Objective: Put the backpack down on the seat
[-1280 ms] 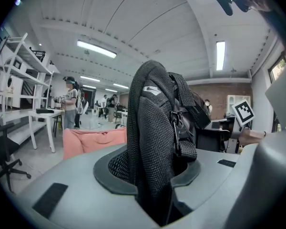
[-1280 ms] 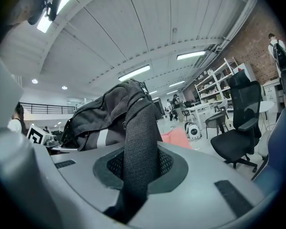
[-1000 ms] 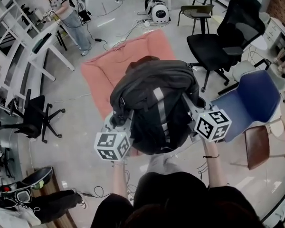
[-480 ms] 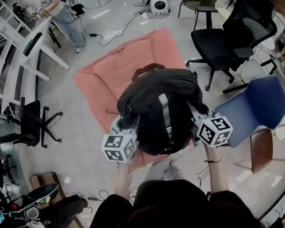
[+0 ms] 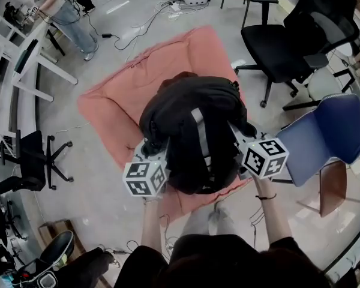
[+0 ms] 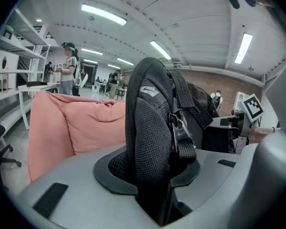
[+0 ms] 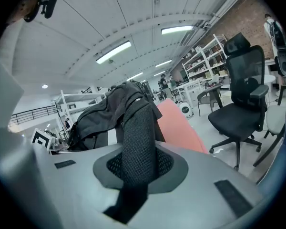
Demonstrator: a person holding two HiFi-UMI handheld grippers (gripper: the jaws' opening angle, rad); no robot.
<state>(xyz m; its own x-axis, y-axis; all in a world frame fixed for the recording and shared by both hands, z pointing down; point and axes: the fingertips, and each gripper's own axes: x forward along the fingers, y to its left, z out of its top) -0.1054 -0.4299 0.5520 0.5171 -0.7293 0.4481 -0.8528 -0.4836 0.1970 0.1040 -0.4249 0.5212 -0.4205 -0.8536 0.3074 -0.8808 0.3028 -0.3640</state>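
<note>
A black backpack (image 5: pixel 195 131) with a grey stripe hangs over a pink cushioned seat (image 5: pixel 126 95) on the floor. It is held between my two grippers. My left gripper (image 5: pixel 154 153) is shut on a black mesh shoulder strap (image 6: pixel 148 142), with a buckle beside the jaws. My right gripper (image 5: pixel 242 135) is shut on the other mesh strap (image 7: pixel 138 147). In the left gripper view the pink seat (image 6: pixel 71 128) shows behind the strap. The right gripper view has the backpack body (image 7: pixel 97 116) at left and the seat (image 7: pixel 183 128) beyond it. Whether the bag's bottom touches the cushion is hidden.
A black office chair (image 5: pixel 294 35) and a blue chair (image 5: pixel 327 137) stand to the right of the seat. A small black swivel chair (image 5: pixel 33 155) and white tables (image 5: pixel 24 71) are at the left. A person (image 5: pixel 54 5) stands far left; cables cross the floor.
Both grippers and the backpack have come forward over the pink seat, which now lies under the bag instead of ahead of it. Both grips on the straps are unchanged.
</note>
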